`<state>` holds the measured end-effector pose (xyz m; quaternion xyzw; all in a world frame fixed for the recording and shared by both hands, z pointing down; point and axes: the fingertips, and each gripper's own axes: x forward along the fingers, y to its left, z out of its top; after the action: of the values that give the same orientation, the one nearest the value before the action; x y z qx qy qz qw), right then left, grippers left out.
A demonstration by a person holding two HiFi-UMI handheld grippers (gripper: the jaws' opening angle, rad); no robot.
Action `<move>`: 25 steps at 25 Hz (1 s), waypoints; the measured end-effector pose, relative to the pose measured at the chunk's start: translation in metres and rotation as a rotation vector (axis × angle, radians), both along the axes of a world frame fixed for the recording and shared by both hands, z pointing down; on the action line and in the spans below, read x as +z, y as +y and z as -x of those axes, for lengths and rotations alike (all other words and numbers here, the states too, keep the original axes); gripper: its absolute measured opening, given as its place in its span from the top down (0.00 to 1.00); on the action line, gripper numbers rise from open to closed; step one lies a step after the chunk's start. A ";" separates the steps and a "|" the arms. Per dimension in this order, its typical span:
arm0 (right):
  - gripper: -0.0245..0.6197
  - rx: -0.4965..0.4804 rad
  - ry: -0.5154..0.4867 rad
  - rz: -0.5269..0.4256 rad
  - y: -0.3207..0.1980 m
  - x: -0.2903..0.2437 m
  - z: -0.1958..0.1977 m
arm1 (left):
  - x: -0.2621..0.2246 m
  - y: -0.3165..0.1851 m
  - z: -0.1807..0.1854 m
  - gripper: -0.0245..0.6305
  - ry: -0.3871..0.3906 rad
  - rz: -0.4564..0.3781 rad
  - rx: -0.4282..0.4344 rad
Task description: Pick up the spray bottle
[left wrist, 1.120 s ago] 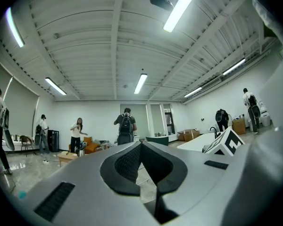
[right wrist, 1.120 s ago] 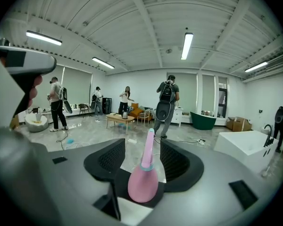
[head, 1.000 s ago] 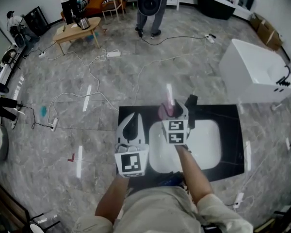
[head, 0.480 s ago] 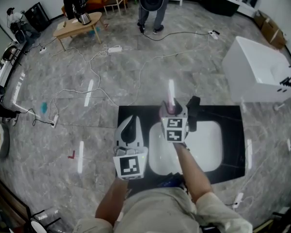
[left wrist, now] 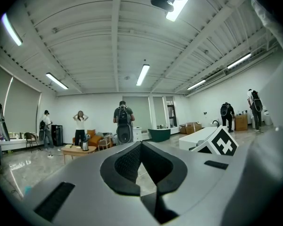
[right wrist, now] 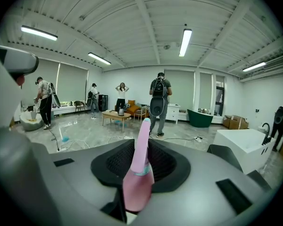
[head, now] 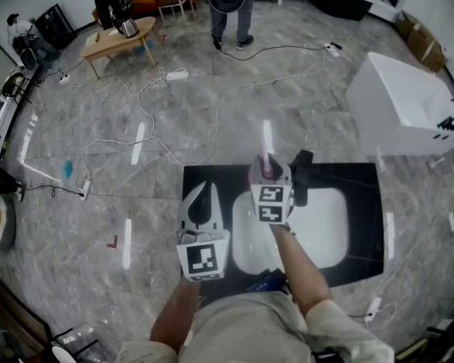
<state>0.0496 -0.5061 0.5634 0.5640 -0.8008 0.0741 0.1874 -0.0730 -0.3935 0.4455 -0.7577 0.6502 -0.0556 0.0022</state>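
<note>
my right gripper jaws just closed on the bottle at the counter's far edge; left gripper pinched shut, empty

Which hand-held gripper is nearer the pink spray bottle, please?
Right: the right hand-held gripper has just closed on the spray bottle; the left hand-held gripper hangs apart, to its left.

A black counter has a white basin sunk into it; a black tap stands at the basin's far edge, a pink spray bottle just beside it; the counter stands on a grey marble floor; cables and a power strip lie there.
</note>
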 end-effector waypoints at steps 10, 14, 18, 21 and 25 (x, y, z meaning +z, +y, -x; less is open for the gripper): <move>0.82 -0.003 0.009 0.004 0.003 0.002 0.000 | -0.001 -0.003 -0.001 0.96 0.006 -0.013 0.005; 0.82 -0.003 -0.005 0.000 0.007 -0.006 0.000 | -0.001 -0.001 0.000 0.96 0.001 -0.014 0.011; 0.82 -0.004 -0.001 -0.018 0.011 -0.016 0.001 | -0.005 0.001 -0.001 0.96 0.013 -0.021 0.016; 0.82 0.000 0.004 -0.034 0.017 -0.026 -0.003 | -0.008 0.001 -0.004 0.96 0.020 -0.028 0.025; 0.82 0.021 0.007 -0.074 0.026 -0.045 -0.006 | -0.014 0.004 -0.009 0.96 0.022 -0.044 0.051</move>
<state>0.0558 -0.4796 0.5187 0.5791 -0.7964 0.0443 0.1686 -0.0635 -0.3891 0.4318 -0.7743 0.6318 -0.0330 0.0132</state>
